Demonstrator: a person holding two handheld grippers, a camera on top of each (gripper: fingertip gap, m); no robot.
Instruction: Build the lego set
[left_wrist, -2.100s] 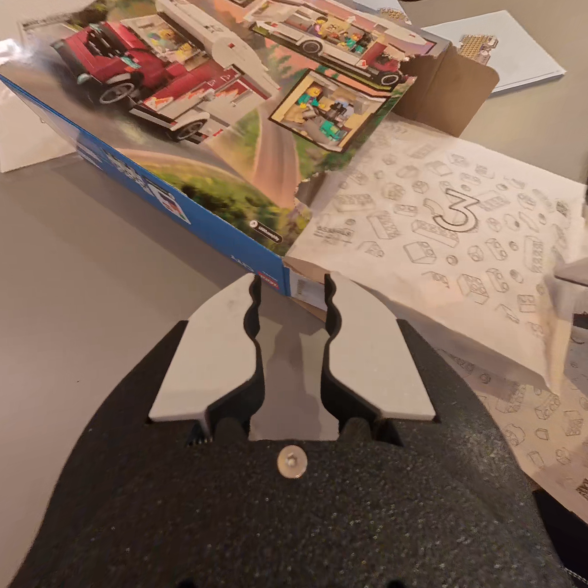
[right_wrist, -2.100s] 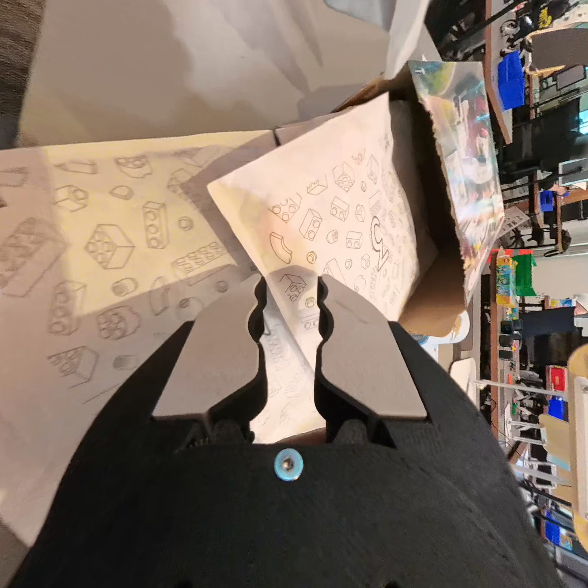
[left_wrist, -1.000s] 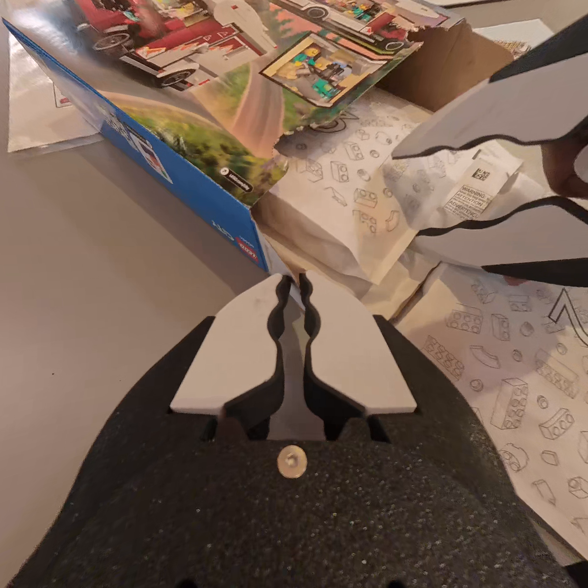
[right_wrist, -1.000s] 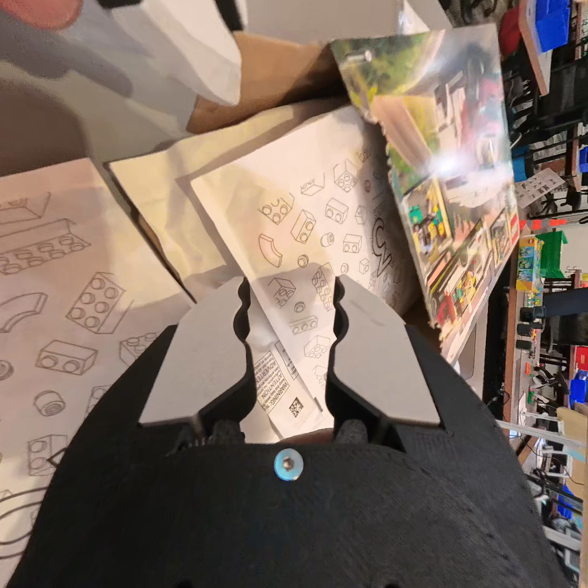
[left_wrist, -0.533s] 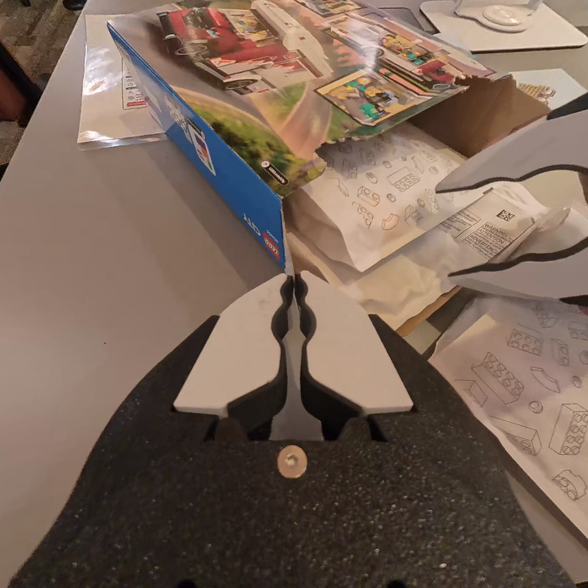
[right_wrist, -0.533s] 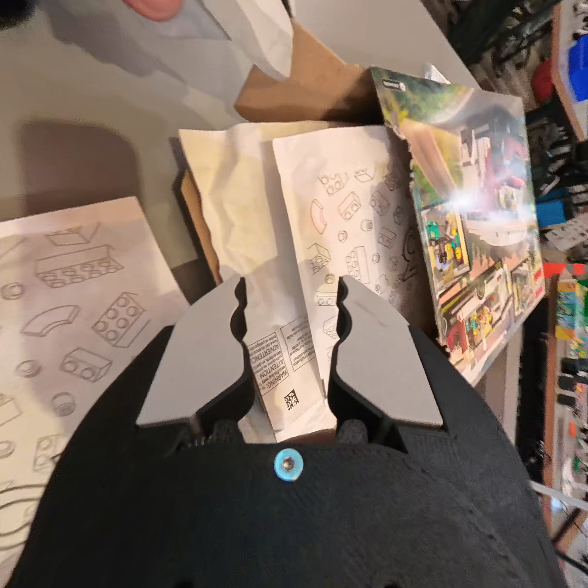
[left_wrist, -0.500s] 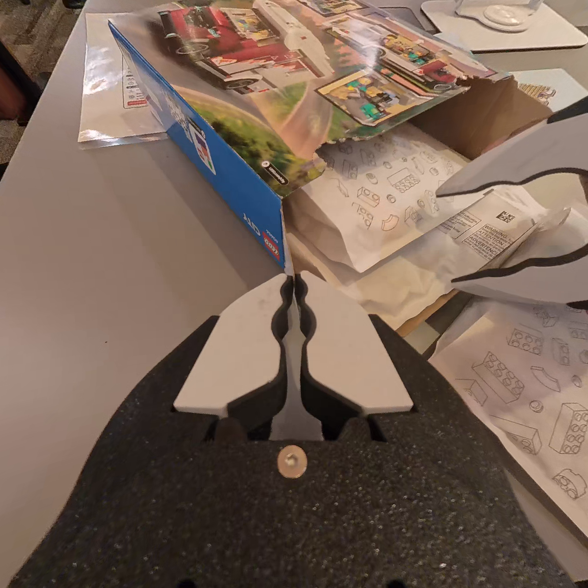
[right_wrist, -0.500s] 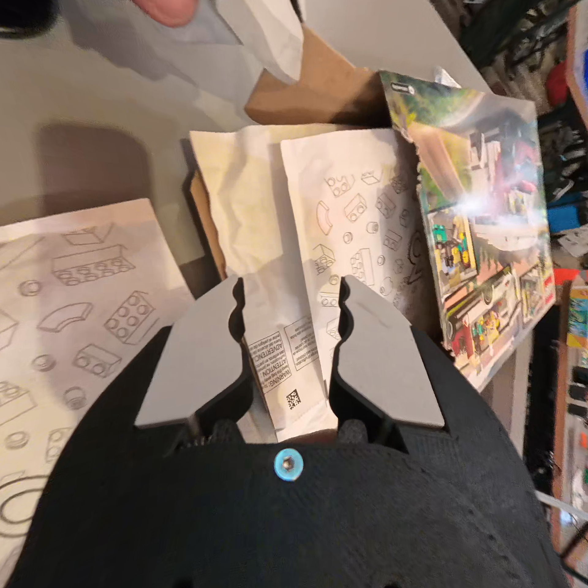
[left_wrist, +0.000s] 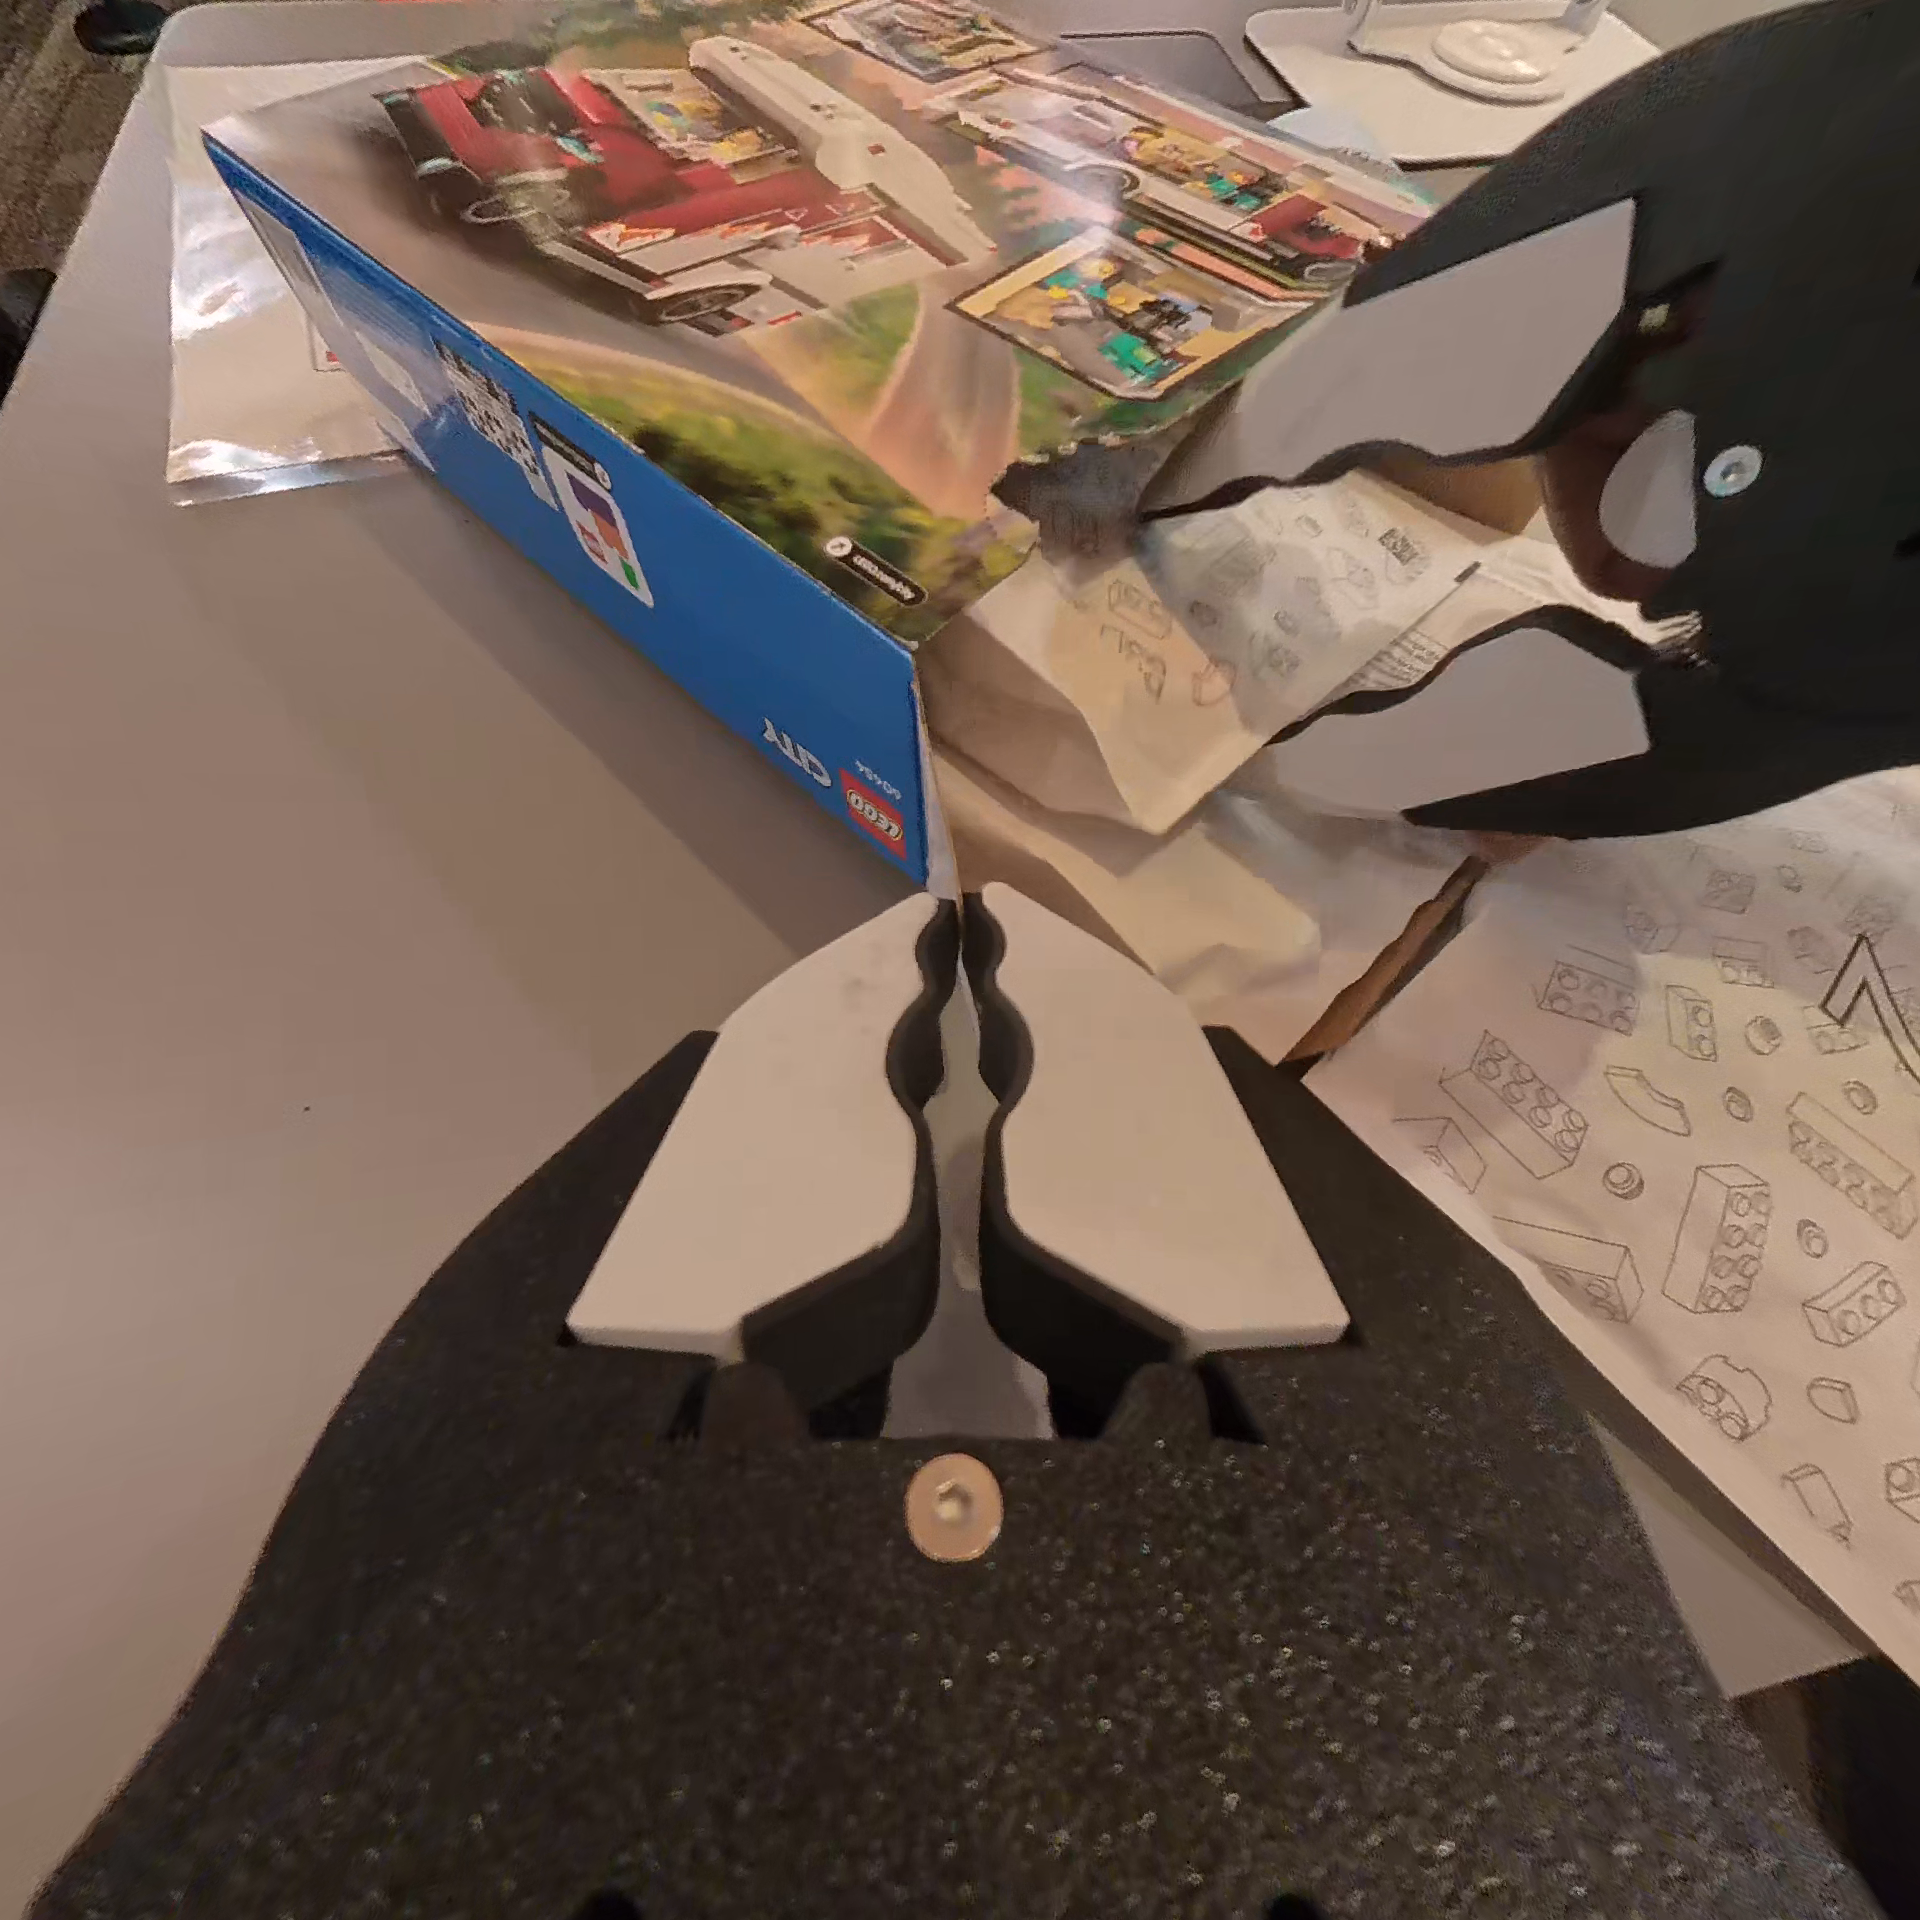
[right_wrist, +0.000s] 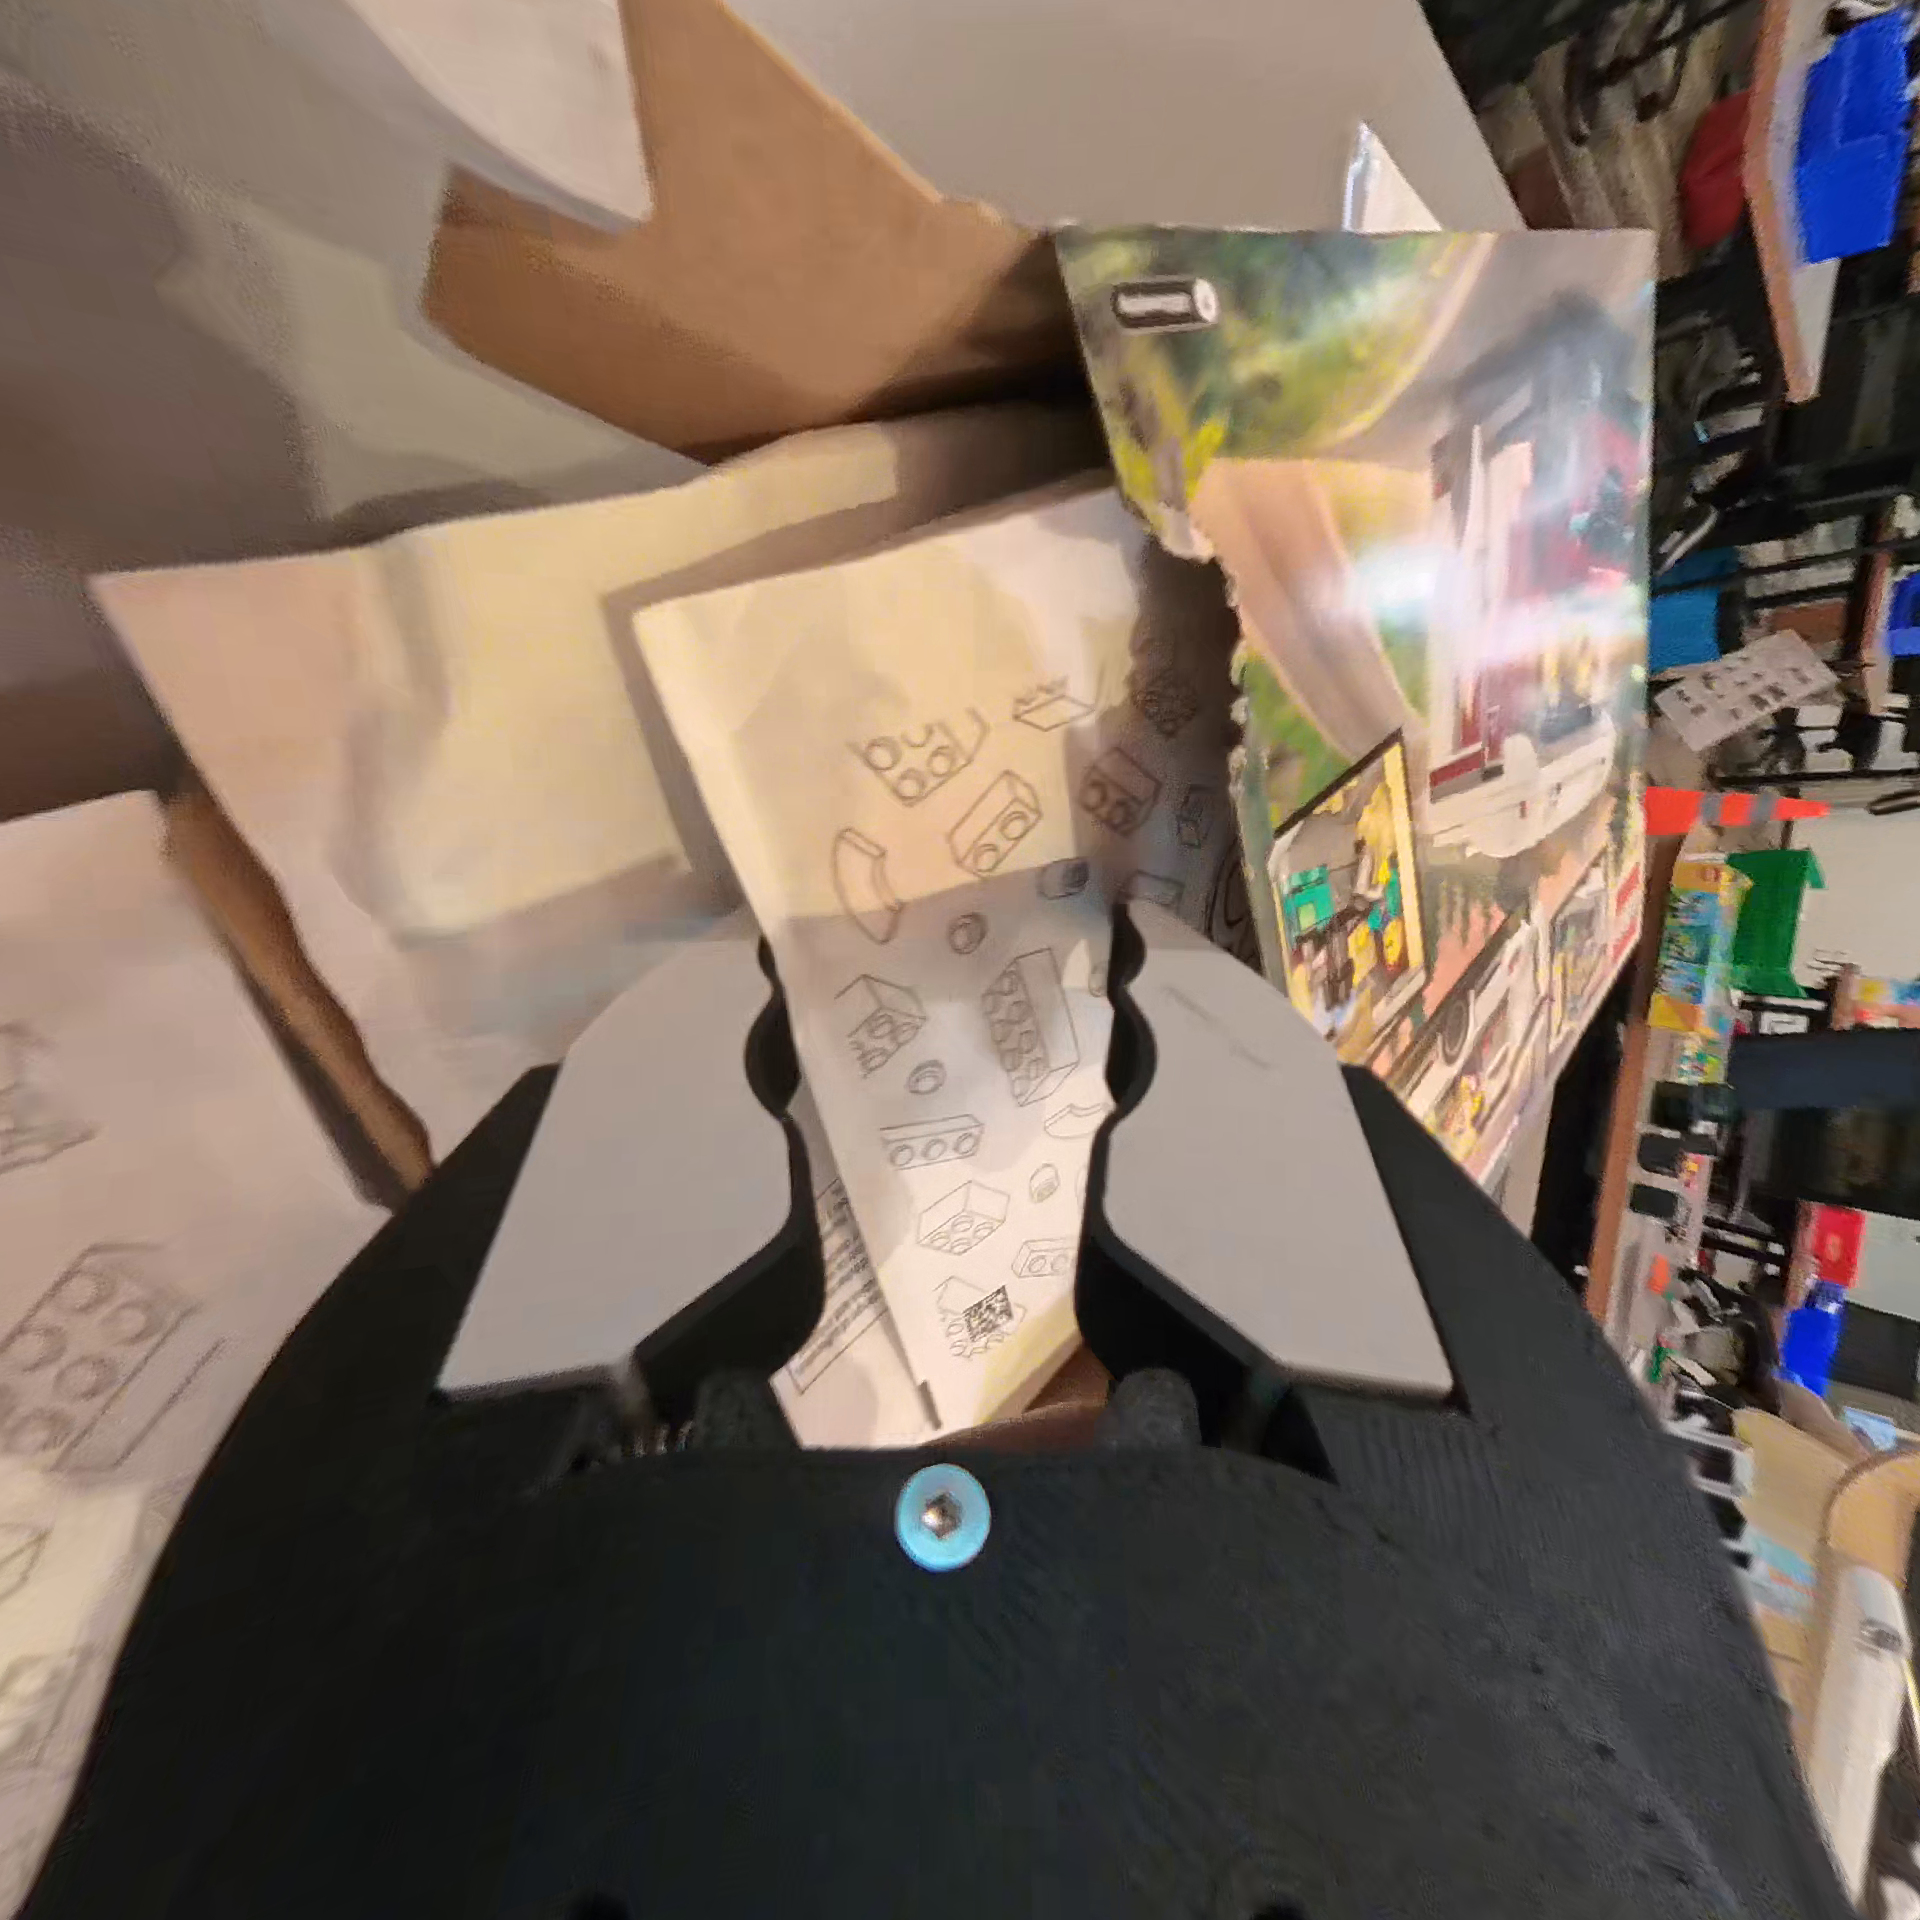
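A toy brick set box (left_wrist: 727, 343) with a blue side lies on the grey table (left_wrist: 312, 935), its end torn open. My left gripper (left_wrist: 961, 914) is shut on the thin white flap (left_wrist: 935, 852) at the box's near corner. A white paper bag printed with brick outlines (left_wrist: 1247, 592) sticks out of the open end. My right gripper (left_wrist: 1216, 623) is open, one finger above the bag and one below. In the right wrist view the bag (right_wrist: 935, 779) runs between the spread fingers of my right gripper (right_wrist: 948, 935), and I see no squeeze on it.
A plain paper bag (left_wrist: 1122, 914) lies under the printed one. A larger printed bag (left_wrist: 1662, 1143) lies on the table at the right. A brown cardboard flap (right_wrist: 748, 291) stands at the box's far end. A clear plastic sleeve (left_wrist: 239, 343) lies behind the box.
My left gripper has closed on the box flap and lifted its view. My right gripper has opened wider and slid forward along the printed bag toward the box's open end.
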